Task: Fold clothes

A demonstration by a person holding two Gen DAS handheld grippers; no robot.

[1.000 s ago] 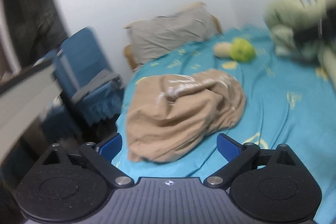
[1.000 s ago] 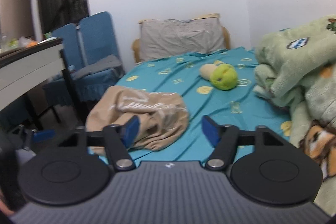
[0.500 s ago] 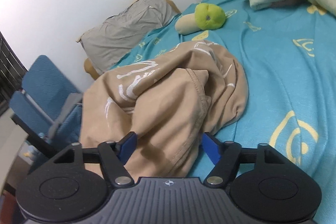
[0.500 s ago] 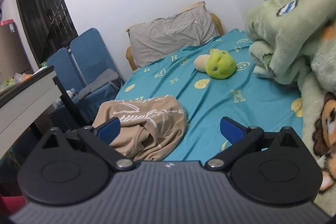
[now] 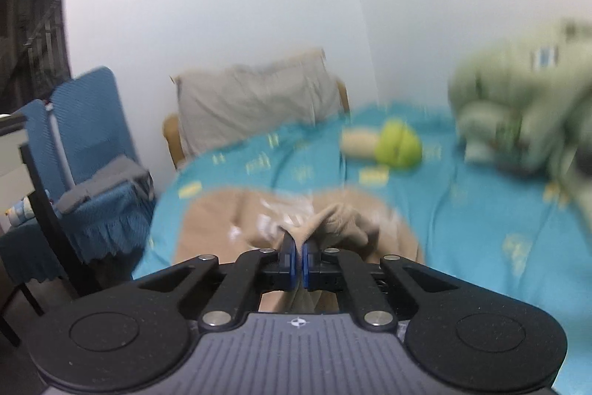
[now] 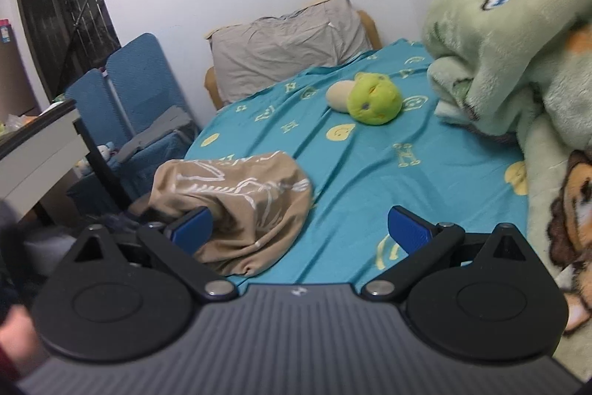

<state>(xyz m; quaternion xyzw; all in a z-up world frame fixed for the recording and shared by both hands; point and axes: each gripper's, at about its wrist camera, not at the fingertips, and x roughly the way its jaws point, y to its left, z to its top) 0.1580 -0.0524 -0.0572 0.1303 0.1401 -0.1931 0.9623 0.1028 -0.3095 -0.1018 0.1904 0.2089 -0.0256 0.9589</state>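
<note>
We see a tan T-shirt [image 6: 240, 206] with a white line print, crumpled in a loose heap near the bed's edge. It lies ahead and to the left of our right gripper [image 6: 299, 228], whose left blue pad overlaps its near side. In the blurred left view, a ridge of its fabric [image 5: 325, 221] rises, pinched between our left gripper's [image 5: 299, 260] closed pads.

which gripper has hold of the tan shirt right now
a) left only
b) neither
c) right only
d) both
a) In the left wrist view the left gripper has its blue pads pressed together on a fold of the tan shirt, while in the right wrist view the right gripper has its jaws wide apart with no cloth pinched between them.
</note>
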